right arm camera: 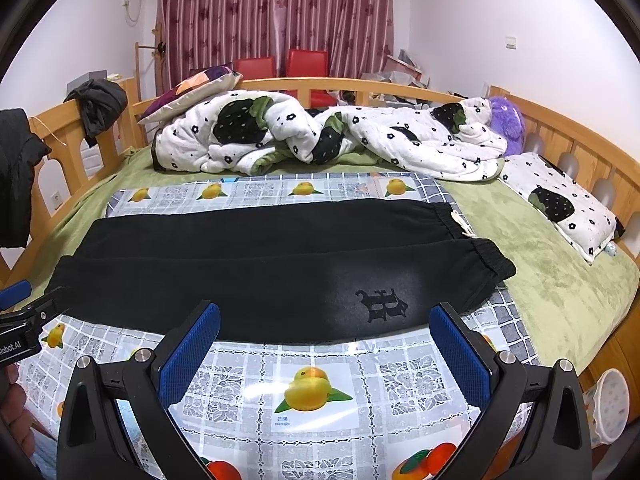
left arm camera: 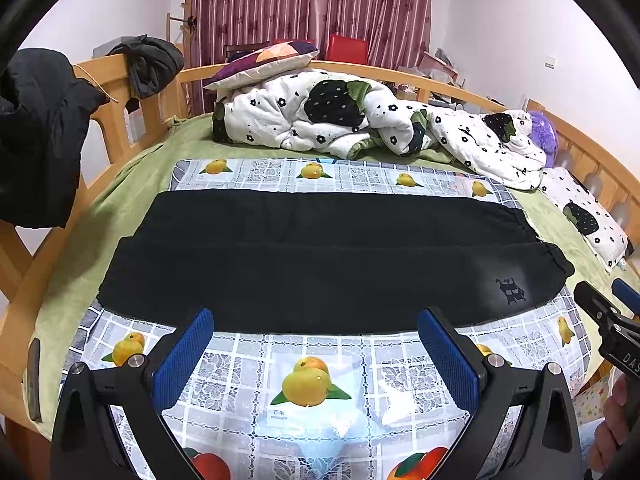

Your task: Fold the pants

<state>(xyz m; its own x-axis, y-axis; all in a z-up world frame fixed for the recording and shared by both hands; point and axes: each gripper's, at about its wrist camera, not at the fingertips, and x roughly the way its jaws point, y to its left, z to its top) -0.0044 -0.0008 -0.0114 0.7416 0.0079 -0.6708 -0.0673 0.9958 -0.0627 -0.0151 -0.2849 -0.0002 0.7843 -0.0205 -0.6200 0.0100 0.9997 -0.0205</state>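
Here the black pants [left arm camera: 320,256] lie flat and stretched lengthwise across a fruit-printed plastic cloth [left arm camera: 316,364] that covers the near part of the bed [right arm camera: 560,280]. The two legs run side by side, the near one overlapping the far one slightly, with the elastic waistband [right arm camera: 480,248] bunched at the bed's right side and the leg ends toward the left edge. A dark gothic logo [right arm camera: 382,304] sits on the near leg close to the waistband, and a small pale tag or drawstring end [right arm camera: 460,222] shows at the band of the far one.

The left tool [left arm camera: 316,344] hovers above the cloth just short of the pants' near edge — its blue-padded fingers [left arm camera: 184,356] spread wide apart and holding nothing. The right tool [right arm camera: 326,344] hangs likewise near the logo end, jaws wide apart and empty, its right finger [right arm camera: 460,356] just beside the waistband corner. Each tool shows at the margin of the other's view.

Beyond the pants, a green sheet [left arm camera: 132,184] covers the mattress. A rumpled white quilt with black strawberries [right arm camera: 320,136] is heaped along the far edge, with a patchwork pillow [left arm camera: 264,62] at its left end and a purple plush toy [right arm camera: 506,118] at the far right corner. A matching pillow [right arm camera: 560,200] lies along the right rail — dark clothes [left arm camera: 152,60] hang over the wooden left rail.
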